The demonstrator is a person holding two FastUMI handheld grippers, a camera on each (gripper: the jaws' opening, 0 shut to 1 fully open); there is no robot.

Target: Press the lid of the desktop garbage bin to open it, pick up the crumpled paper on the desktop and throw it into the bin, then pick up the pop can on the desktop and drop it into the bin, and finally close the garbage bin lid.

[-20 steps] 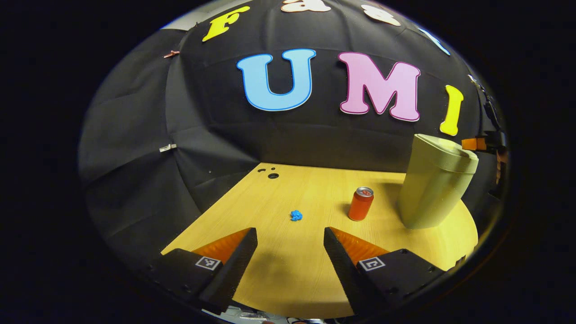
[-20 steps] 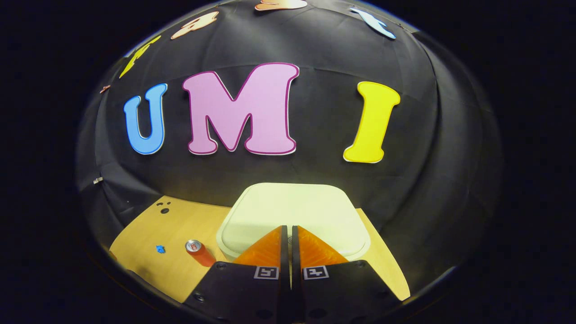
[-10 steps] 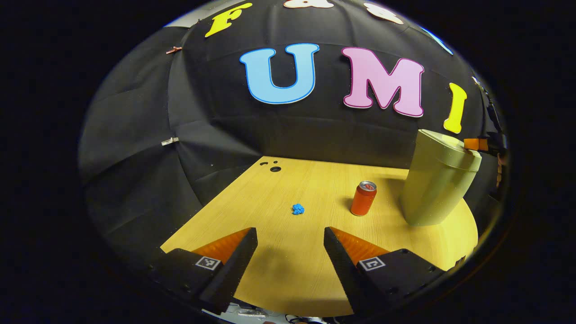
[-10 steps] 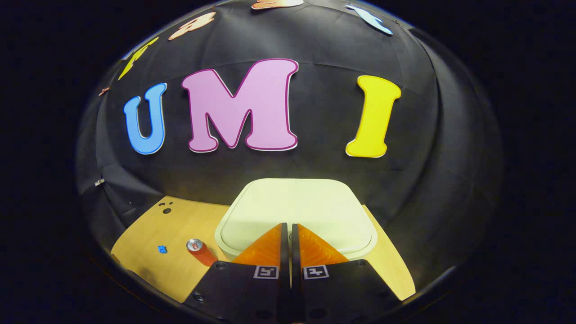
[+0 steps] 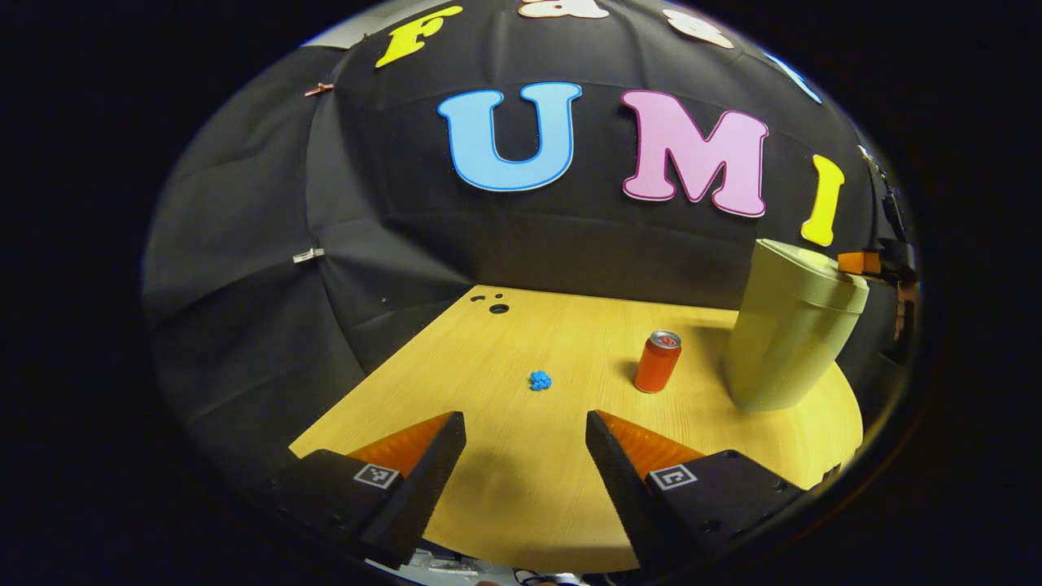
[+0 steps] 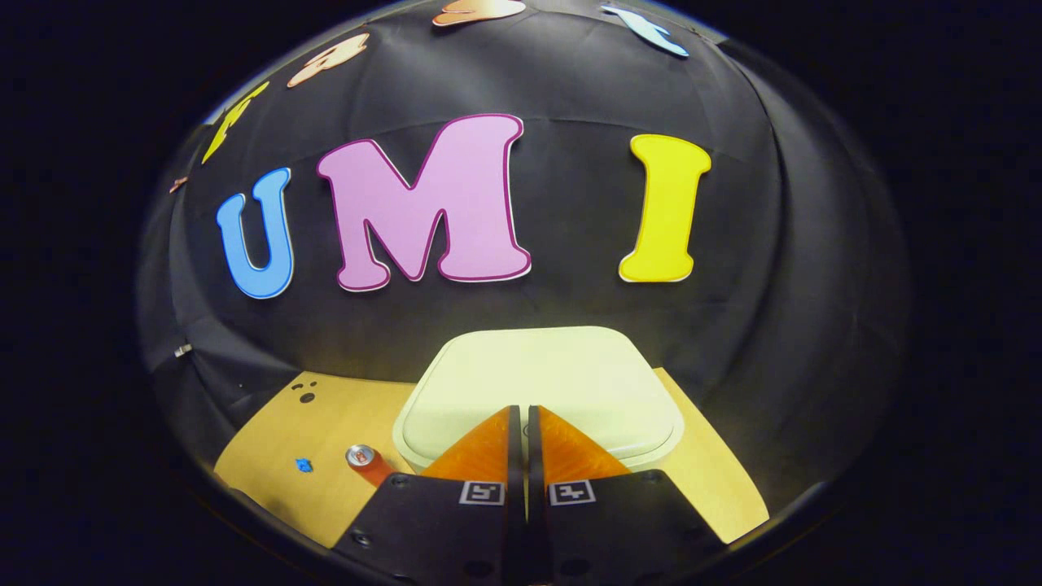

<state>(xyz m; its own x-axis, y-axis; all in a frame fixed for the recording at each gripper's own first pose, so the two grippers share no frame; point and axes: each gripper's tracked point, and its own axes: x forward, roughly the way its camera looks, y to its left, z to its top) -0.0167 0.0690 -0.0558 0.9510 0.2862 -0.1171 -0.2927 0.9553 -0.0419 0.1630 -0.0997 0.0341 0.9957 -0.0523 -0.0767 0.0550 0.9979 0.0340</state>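
Two things wait left of the bin point(image 5: 794, 325) in the left gripper view: the can point(image 5: 656, 362) near it, the paper ball point(image 5: 539, 380) farther off. The left gripper point(image 5: 525, 423) hangs wide apart, holding nothing.

In the right gripper view, the right gripper point(image 6: 521, 417) has its fingers together, tips at the lid point(image 6: 541, 395) (contact unclear). An off-centre push could probably slide off the smooth lid or tip the bin toward the can.

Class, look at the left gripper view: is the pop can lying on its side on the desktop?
No, the pop can stands upright on the desktop, between the crumpled paper and the bin.
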